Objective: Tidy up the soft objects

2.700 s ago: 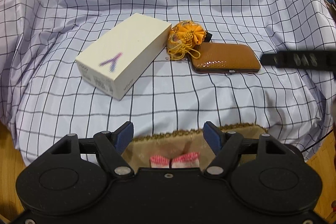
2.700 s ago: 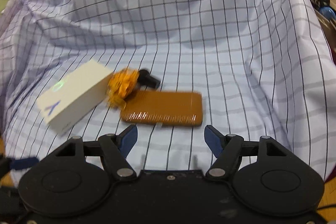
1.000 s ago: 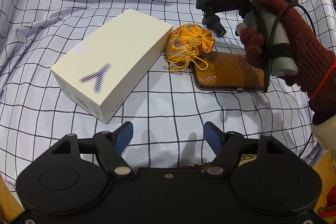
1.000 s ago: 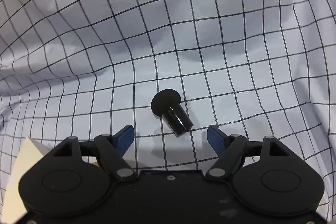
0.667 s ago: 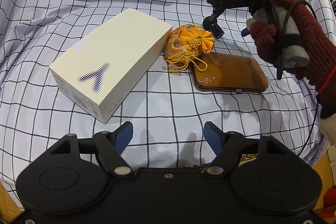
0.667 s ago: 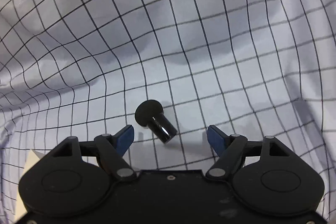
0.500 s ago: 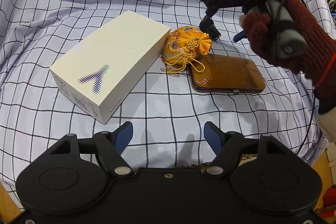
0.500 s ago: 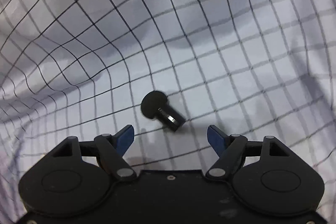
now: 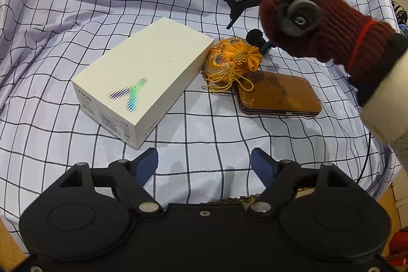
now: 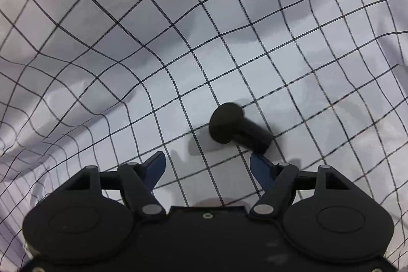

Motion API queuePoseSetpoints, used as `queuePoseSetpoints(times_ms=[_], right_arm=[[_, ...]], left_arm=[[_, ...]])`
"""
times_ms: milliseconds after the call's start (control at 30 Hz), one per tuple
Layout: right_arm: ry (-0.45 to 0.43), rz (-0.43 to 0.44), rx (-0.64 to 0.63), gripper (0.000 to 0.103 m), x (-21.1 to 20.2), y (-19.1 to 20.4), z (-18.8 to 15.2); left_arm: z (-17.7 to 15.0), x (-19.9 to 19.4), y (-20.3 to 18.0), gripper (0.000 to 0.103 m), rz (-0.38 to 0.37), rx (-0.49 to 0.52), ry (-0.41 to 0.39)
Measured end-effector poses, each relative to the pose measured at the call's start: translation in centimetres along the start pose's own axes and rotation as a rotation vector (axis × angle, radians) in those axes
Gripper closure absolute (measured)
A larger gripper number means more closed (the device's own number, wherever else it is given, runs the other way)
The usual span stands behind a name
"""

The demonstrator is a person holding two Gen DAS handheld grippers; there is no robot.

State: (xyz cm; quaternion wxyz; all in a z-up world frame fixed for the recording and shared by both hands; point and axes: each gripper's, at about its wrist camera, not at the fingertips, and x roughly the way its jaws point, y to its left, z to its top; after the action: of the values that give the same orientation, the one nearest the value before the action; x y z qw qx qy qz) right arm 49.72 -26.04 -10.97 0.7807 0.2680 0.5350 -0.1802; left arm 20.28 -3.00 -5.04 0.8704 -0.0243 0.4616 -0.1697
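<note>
Cloth: checked cloth carries everything, so we work over its middle.
Plug: black plug lies behind the pouch; our right gripper is angled down at it, its right finger just beside it.
Right jaws: parted, closing a little, gripping nothing yet.
Left gripper: near edge, jaws just widened, empty.
Box, wallet: flank the pouch.

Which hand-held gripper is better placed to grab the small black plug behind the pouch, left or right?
Right. The right hand-held gripper hangs open close over the black plug, one fingertip beside it. The left hand-held gripper is open near the cloth's front edge, with the white box and orange pouch in between.
</note>
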Motion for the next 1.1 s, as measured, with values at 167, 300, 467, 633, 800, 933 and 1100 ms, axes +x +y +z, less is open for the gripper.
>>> queuePoseSetpoints(times_ms=[167,300,467,633,800,933,1100], right_arm=[[-0.016,-0.045,0.0,0.035,1.6,0.2,0.2],[-0.034,-0.053,-0.058,0.042,1.2,0.3,-0.2],[-0.059,-0.077,-0.088,0.042,0.2,-0.8,0.2],[-0.067,-0.069,-0.068,0.042,-0.4,-1.8,0.7],[-0.064,-0.061,-0.065,0.042,-0.4,-2.4,0.9],[-0.055,-0.05,-0.092,0.041,-0.9,-2.7,0.9],[-0.03,-0.038,-0.025,0.038,-0.8,-3.2,0.8]], left_arm=[[-0.2,0.0,0.2,0.028,-0.009,-0.002,-0.001],[-0.3,0.0,0.2,0.028,-0.017,0.0,0.0],[-0.2,0.0,-0.1,0.028,-0.02,0.003,-0.001],[-0.2,0.0,-0.7,0.028,-0.023,0.02,0.001],[-0.2,0.1,-1.1,0.028,-0.019,0.031,0.006],[-0.1,0.2,-1.3,0.028,-0.014,0.037,0.005],[-0.1,0.4,-1.4,0.028,-0.013,0.043,0.011]])
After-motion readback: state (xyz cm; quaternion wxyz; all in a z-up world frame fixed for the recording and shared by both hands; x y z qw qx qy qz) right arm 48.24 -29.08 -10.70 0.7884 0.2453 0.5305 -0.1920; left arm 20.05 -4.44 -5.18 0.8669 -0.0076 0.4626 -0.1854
